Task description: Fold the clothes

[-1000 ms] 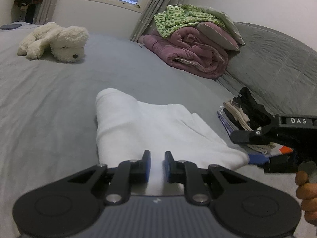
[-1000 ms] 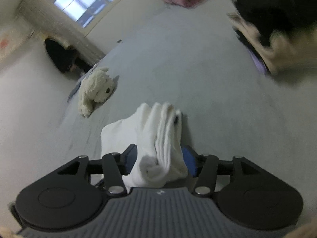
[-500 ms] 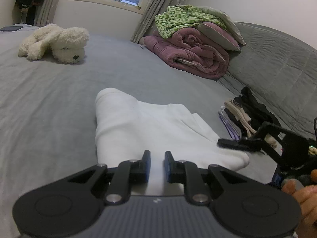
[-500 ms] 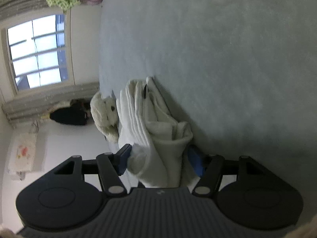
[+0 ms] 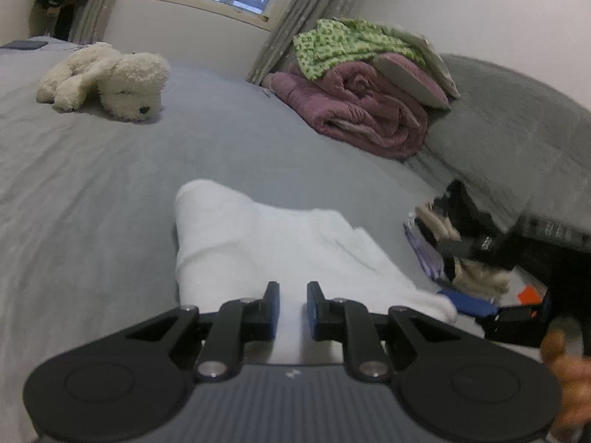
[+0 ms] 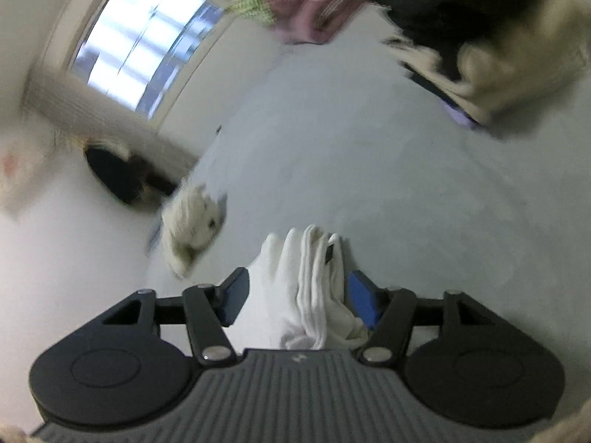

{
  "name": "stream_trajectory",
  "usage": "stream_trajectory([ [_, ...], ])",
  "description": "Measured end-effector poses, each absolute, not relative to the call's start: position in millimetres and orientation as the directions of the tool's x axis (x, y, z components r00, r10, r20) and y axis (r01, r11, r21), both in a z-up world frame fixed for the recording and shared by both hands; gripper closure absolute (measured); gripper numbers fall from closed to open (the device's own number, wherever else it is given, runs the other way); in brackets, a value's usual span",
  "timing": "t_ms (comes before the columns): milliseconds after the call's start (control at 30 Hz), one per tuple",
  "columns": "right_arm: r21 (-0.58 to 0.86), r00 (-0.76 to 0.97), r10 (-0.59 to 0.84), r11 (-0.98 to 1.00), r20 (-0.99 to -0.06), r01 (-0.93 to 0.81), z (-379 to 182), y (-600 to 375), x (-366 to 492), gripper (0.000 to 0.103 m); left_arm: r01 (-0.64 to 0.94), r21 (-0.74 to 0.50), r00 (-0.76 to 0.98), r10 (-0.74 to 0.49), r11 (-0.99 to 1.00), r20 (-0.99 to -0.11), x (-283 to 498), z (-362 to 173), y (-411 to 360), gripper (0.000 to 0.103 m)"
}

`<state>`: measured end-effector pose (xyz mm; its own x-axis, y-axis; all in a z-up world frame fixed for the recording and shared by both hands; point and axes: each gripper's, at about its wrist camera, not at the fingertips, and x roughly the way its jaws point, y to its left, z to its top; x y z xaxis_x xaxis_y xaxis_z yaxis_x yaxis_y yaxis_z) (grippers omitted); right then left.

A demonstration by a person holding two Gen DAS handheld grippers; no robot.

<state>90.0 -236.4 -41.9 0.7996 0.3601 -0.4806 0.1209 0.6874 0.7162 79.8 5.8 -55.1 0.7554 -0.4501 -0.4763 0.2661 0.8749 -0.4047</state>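
The white garment lies part-folded on the grey bed, spreading toward 12 o'clock from the left gripper, whose jaws sit nearly closed over its near edge, though I cannot tell whether they pinch cloth. The right gripper has its jaws clamped on a bunched stack of the garment's layers, so the step looks like carrying 1 fold across; next it calls for laying that bundle flat and square. Motion blur smears the right view, leaving the clothes pile at 3 o'clock indistinct.
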Motion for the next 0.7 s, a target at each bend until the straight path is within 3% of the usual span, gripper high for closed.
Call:
stream_trajectory([
  [333,0.162,0.875,0.134,0.985,-0.465,-0.065,-42,-156,94,0.06,0.241,-0.343,0.826,-0.377,0.908,-0.418,86,-42,8,0.088],
  [700,-0.01,0.867,0.061,0.997,-0.495,-0.076,-87,-162,109,0.062,0.189,-0.245,0.829,-0.288,0.951,-0.479,108,-71,3,0.088],
])
